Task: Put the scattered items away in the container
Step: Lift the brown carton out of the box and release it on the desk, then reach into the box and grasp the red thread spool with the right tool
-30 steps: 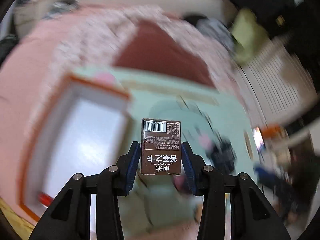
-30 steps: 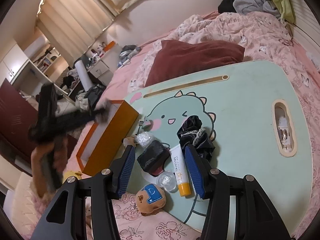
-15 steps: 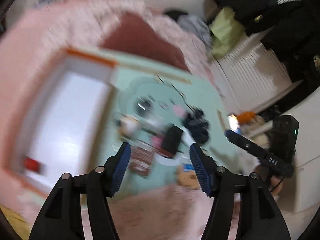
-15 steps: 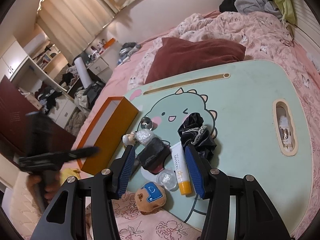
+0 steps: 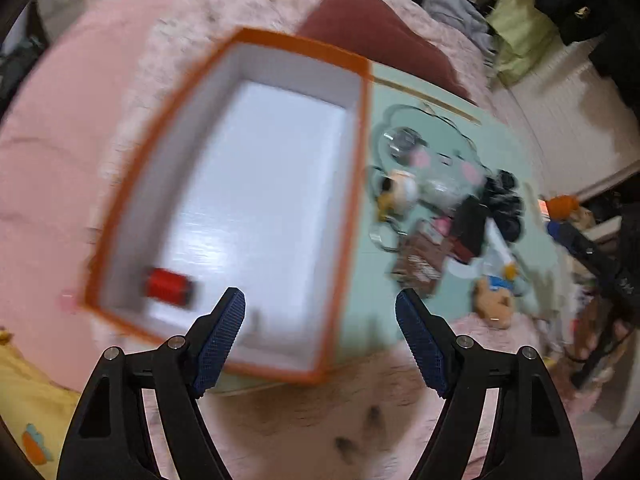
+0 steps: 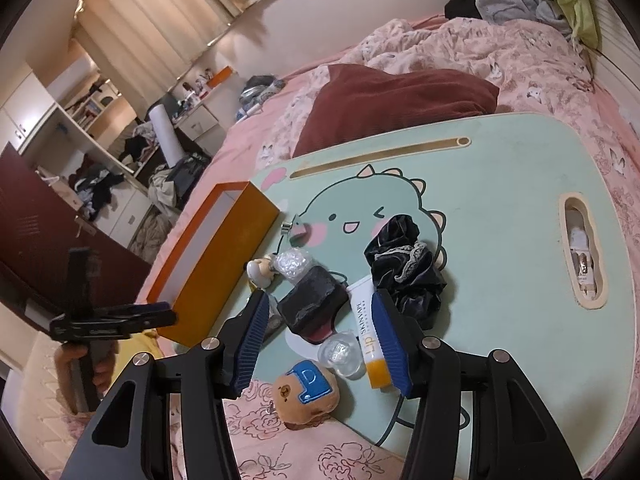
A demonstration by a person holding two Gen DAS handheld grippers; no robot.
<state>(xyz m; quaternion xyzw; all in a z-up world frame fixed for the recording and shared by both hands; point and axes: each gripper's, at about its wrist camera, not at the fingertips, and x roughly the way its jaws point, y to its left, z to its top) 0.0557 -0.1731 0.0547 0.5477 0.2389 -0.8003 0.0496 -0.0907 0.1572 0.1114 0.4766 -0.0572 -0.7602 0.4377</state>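
1. Bed w/ pink floral duvet (image 6: 500, 52); maroon pillow (image 6: 400, 100) on it.
2. Beige curtains (image 6: 132, 28) at upper left.
3. Cluttered white shelving (image 6: 80, 128) along left wall.
4. Warm indoor light.

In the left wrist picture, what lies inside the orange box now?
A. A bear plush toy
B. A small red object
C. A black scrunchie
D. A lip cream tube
B: a small red object lies on the white floor of the orange box; the other items are out on the green lap table.
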